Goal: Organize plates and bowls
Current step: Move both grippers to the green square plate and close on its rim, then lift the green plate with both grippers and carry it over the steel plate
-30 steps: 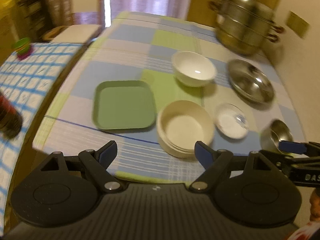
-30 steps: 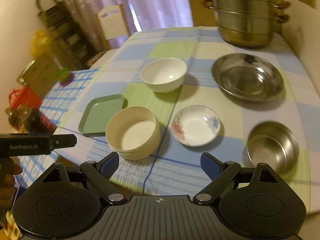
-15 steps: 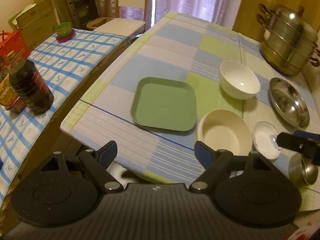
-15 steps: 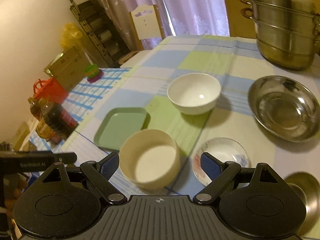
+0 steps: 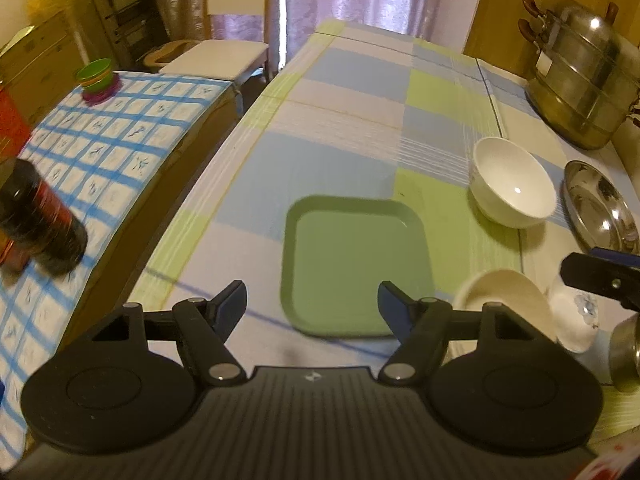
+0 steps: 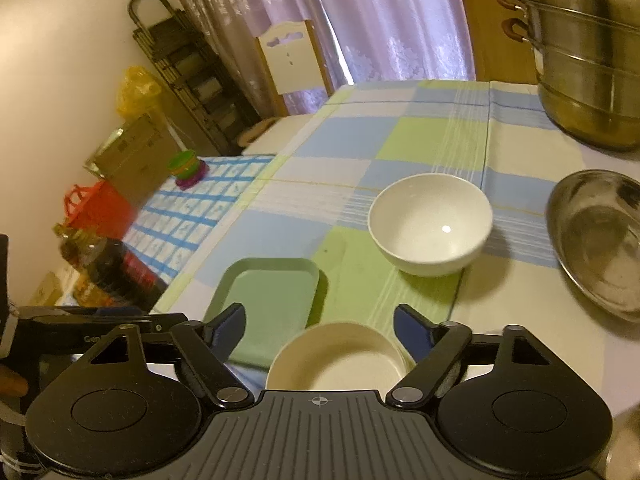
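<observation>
A green square plate lies on the checked tablecloth, just ahead of my open, empty left gripper; it also shows in the right wrist view. A cream bowl sits directly under my open, empty right gripper; in the left wrist view it is at the right. A white bowl stands farther back, also seen in the left wrist view. A wide steel bowl is at the right. A small floral dish and a small steel bowl sit at the right edge.
A stacked steel steamer pot stands at the back right. A side table with a blue checked cloth holds a dark bottle and stacked green cups. A white chair and shelves stand beyond.
Both grippers have moved forward and left over the table. The green plate now sits in front of the left gripper, and the cream bowl is under the right gripper. Both stay open.
</observation>
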`<state>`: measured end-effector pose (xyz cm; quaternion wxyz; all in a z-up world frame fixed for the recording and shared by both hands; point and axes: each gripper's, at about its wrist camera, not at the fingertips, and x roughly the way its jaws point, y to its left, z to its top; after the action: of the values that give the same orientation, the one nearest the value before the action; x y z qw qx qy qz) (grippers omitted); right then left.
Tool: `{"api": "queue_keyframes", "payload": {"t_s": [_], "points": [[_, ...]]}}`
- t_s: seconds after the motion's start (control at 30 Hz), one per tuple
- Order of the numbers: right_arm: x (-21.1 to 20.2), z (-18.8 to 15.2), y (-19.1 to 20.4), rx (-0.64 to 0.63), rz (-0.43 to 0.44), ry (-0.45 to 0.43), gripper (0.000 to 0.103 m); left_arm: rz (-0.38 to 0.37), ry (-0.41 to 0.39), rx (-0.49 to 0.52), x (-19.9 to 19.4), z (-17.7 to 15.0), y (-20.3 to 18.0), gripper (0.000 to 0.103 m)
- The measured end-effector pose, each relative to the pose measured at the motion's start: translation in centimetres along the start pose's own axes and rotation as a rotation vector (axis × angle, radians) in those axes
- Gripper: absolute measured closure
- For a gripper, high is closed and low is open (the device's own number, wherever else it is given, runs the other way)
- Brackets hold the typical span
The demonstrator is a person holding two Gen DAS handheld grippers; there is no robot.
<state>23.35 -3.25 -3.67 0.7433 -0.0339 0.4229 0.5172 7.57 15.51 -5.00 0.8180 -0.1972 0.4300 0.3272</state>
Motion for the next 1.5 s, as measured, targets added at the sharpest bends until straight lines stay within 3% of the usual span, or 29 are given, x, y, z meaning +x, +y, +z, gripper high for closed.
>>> {"api": "queue_keyframes", "payload": {"t_s": [0.13, 0.27, 0.43, 0.57, 0.9, 1.13, 1.5], "points": [[3.7, 0.9, 1.1, 0.008, -0.012, 0.045, 0.041, -0.025, 0.012, 0.027, 2.1, 1.2, 1.2, 0.035], [7.9, 1.2, 2.1, -0.020, -0.036, 0.116, 0.053, -0.054, 0.044, 0.050, 4.2, 1.6, 2.2, 0.043], [11.4, 0.9, 2.4, -0.017, -0.057, 0.194, 0.063, -0.075, 0.082, 0.070, 6.6, 1.7, 3.3, 0.059], [13.3, 1.2, 2.7, -0.030, -0.080, 0.239, 0.071, -0.092, 0.106, 0.076, 7.9, 1.9, 3.9, 0.066], [15.5, 1.4, 2.4, 0.004, -0.125, 0.327, 0.088, -0.126, 0.145, 0.090, 9.5, 2.5, 4.2, 0.076], [15.7, 1.5, 2.6, 0.022, -0.136, 0.333, 0.098, -0.147, 0.160, 0.100, 10.2, 2.7, 4.1, 0.090], [14.0, 2.4, 2.7, 0.082, -0.123, 0.267, 0.099, -0.150, 0.118, 0.129, 8.5, 4.5, 4.2, 0.097]]}}
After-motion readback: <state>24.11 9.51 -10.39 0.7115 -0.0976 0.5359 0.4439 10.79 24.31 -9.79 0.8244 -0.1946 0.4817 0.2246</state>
